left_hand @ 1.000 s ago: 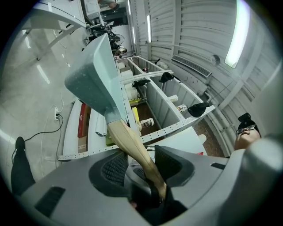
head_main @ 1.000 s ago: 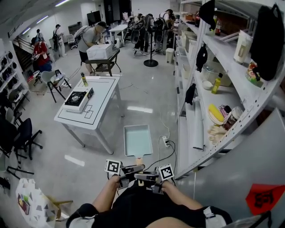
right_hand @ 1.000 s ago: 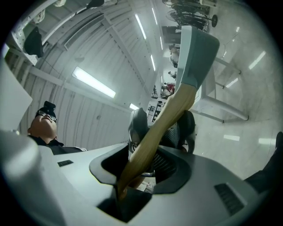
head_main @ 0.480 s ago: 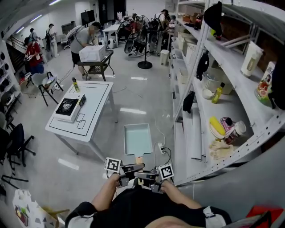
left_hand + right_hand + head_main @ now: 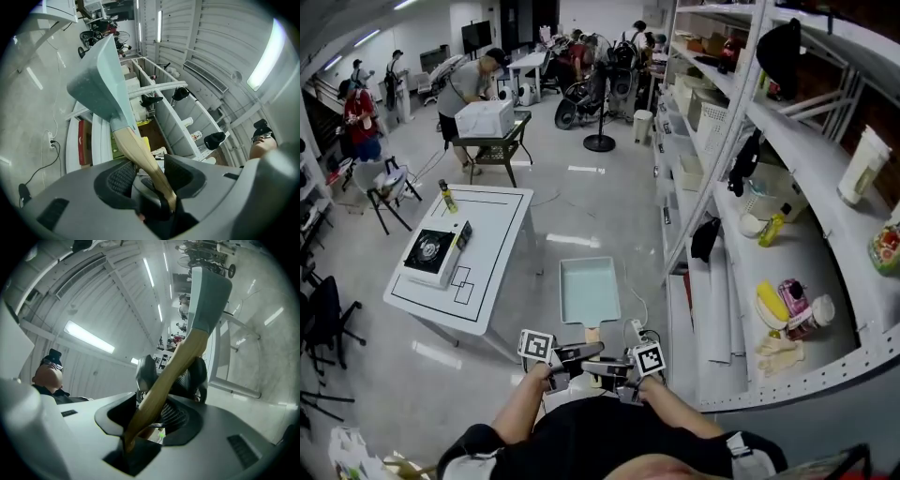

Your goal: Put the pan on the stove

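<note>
Well to the left of the fingers (image 5: pixel 121 178) and ahead of them stands a white counter (image 5: pixel 500 246), its near corner jutting toward the aisle. The stove (image 5: pixel 428 251) sits on the counter's far-left part, and a yellow bottle (image 5: pixel 447 195) stands at the edge beyond it.

Between counter and fingers lies a wide strip of bare, shiny floor (image 5: pixel 581 202), which runs on ahead past the counter's right edge.

In the middle, the left gripper (image 5: pixel 579 354) and the right gripper (image 5: pixel 607 368) point forward side by side, almost touching. Both are clamped on the pan's wooden handle (image 5: pixel 136 150), which passes between each pair of fingers. The pan (image 5: pixel 589 291), pale blue and rectangular, hangs in the air just ahead of the fingers, open side up, well apart from the stove.

Just right of the fingers, a white power strip (image 5: pixel 639 330) lies on the floor by the foot of a tall shelf rack (image 5: pixel 712 178). The rack's upright and shelf edges line the whole right side, leaving only a narrow gap there.

Compared with a second ago, the counter has slid further left of the fingers and its near corner is less in the way. The power strip, earlier further ahead, is now almost level with the fingers. The rack's shelves have drawn nearer alongside. The grip and the pan's place ahead of the fingers are unchanged.
</note>
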Motion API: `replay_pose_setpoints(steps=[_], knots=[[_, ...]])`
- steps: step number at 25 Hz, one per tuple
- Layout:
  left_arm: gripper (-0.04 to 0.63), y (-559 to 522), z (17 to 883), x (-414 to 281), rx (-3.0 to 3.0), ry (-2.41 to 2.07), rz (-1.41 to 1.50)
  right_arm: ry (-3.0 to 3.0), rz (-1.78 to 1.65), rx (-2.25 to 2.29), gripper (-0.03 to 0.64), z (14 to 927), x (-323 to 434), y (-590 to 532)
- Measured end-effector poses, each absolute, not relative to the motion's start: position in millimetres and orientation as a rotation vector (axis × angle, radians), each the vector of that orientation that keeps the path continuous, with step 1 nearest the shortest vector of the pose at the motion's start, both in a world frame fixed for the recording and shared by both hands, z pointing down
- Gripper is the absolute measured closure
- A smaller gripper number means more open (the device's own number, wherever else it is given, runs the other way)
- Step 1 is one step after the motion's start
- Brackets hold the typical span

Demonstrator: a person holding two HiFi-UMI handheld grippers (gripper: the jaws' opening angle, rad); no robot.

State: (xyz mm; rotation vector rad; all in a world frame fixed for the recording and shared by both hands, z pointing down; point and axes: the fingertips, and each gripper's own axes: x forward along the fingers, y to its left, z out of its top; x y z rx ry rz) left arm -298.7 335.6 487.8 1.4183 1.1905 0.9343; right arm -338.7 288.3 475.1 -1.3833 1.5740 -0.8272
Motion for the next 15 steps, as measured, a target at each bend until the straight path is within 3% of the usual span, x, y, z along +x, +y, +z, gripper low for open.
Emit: replay_pose_setpoints(steps=[15], knots=[[0.400, 329, 500, -213, 1.373, 1.218, 0.988, 1.498, -0.786, -1.410, 0.440, 487, -248, 280]])
